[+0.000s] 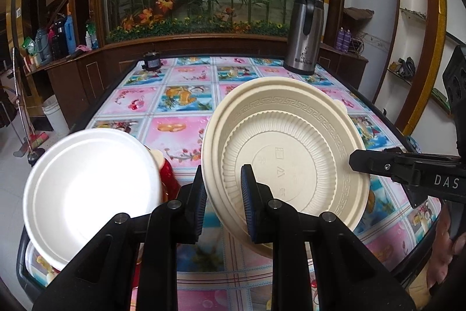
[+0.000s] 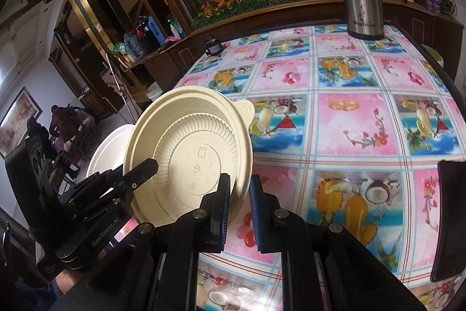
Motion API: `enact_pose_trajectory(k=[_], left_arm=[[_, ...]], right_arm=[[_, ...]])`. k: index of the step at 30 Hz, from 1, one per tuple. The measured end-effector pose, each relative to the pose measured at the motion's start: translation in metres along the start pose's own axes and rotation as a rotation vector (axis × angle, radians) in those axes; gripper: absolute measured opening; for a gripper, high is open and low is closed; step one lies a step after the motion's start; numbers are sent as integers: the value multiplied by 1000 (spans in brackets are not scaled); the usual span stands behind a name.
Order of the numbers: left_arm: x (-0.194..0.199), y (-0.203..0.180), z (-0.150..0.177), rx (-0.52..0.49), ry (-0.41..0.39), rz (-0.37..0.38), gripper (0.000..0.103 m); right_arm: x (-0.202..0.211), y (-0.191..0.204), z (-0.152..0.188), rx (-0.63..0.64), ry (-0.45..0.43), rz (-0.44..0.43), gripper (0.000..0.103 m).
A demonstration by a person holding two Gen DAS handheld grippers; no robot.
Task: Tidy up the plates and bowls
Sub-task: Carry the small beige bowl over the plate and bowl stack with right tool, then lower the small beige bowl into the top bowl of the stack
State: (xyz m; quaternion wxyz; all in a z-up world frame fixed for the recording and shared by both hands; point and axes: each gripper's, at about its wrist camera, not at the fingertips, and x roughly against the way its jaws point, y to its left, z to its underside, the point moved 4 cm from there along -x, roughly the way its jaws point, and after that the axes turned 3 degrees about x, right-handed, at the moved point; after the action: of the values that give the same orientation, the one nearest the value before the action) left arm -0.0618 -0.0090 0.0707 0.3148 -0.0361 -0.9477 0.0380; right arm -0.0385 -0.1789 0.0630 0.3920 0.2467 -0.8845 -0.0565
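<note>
**Cream bowl tilted between both tools**

While its lower rim is cut off behind the black fingers, the cream bowl (image 1: 287, 153) stands tilted above the desk's (image 1: 186, 101) near edge, left tool (image 1: 222, 204) clenched on it. Right tool (image 2: 238, 207) grasps its opposite rim. A white plate (image 1: 90, 191) sits leftward, partly hidden.

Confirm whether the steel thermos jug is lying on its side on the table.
No, the steel thermos jug stands upright at the far edge of the table, lid on top.
</note>
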Motion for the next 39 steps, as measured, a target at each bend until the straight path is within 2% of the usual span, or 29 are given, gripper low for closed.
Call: enact_pose_trajectory(k=[9,15,25,31,39], left_arm=[[30,42,-19,66,-69,-53,20],[45,78,-22,106,-91,-109,20],[36,131,-2,207,-40,-178,20],[31,142,7,234,-10,-189,20],[29,150,9,250,1,-198,20]], right_arm=[[-1,45,-29,63,-26,-79,13],[-16,84,-41,95,-6,-158,13],[-67,133,-34,127,97,-226,13],[-88,144,-25,131,154,-238,14],[-96,154,-21,154,185,-230,16]])
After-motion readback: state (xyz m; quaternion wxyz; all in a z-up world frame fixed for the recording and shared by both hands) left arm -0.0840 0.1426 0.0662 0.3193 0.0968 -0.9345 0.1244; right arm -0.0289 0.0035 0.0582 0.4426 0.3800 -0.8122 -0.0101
